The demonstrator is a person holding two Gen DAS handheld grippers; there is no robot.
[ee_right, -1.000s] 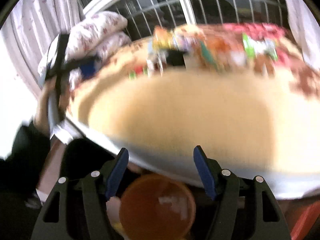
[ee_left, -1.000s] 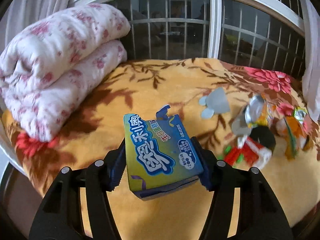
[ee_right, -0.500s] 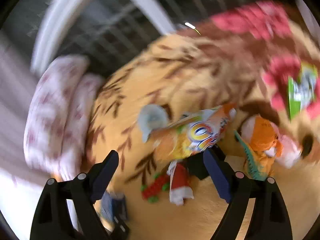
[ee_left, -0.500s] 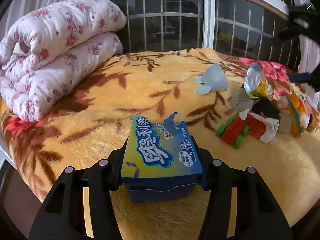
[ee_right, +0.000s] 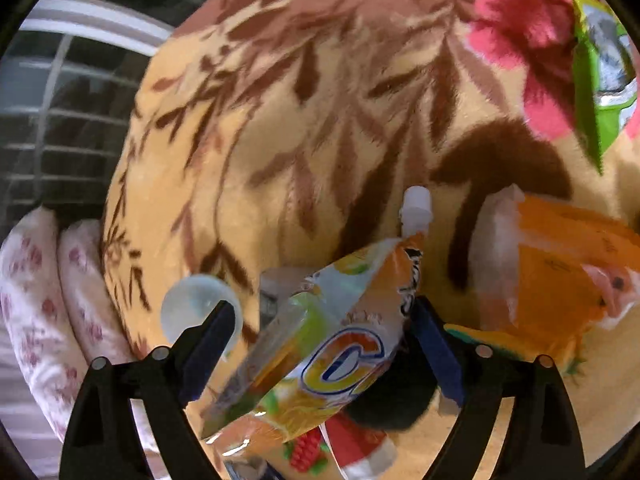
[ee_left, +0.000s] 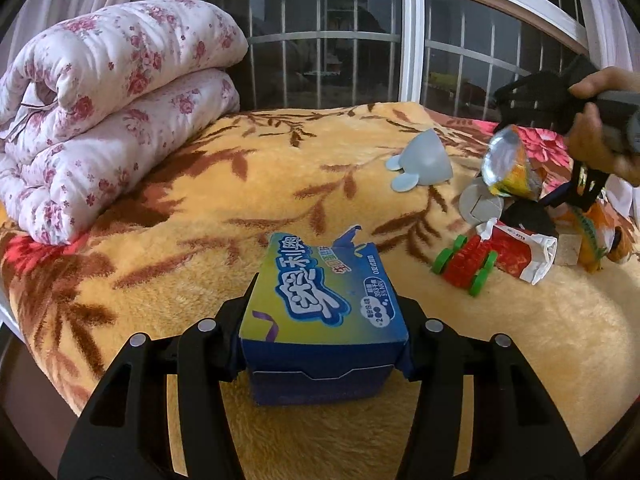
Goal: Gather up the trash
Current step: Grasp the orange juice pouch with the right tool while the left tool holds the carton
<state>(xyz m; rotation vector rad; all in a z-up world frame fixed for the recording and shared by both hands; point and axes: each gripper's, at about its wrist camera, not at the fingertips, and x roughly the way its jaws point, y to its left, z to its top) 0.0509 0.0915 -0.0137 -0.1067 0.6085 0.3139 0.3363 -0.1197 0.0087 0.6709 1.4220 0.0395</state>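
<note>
- A bed fills both views, covered by a plush yellow blanket (ee_left: 248,184) with brown leaf prints and red flowers.
- At the far left lies a folded white quilt (ee_left: 100,92) with pink blossoms; behind the bed, a barred window (ee_left: 360,40) with white frames shows dark outside.
- The left gripper (ee_left: 322,320) holds a blue-and-yellow snack box (ee_left: 320,304) at the near edge of the bed, a pad pressed on each side; the box's torn flap points away from the camera.
- To the right on the blanket sits a cluster: a grey cup-like piece (ee_left: 424,160), a red toy with green wheels (ee_left: 466,266), a red-and-white wrapper (ee_left: 520,256) and an orange dinosaur toy (ee_right: 560,272).
- A green wrapper (ee_right: 600,80) lies far right, apart from the cluster.
- The right gripper (ee_right: 324,344), carried by a hand (ee_left: 600,120), hangs over that cluster; its jaws have just been opening and stand wide.
- An orange drink pouch (ee_right: 332,344) with a white spout lies between them; whether either pad touches it I cannot tell.
</note>
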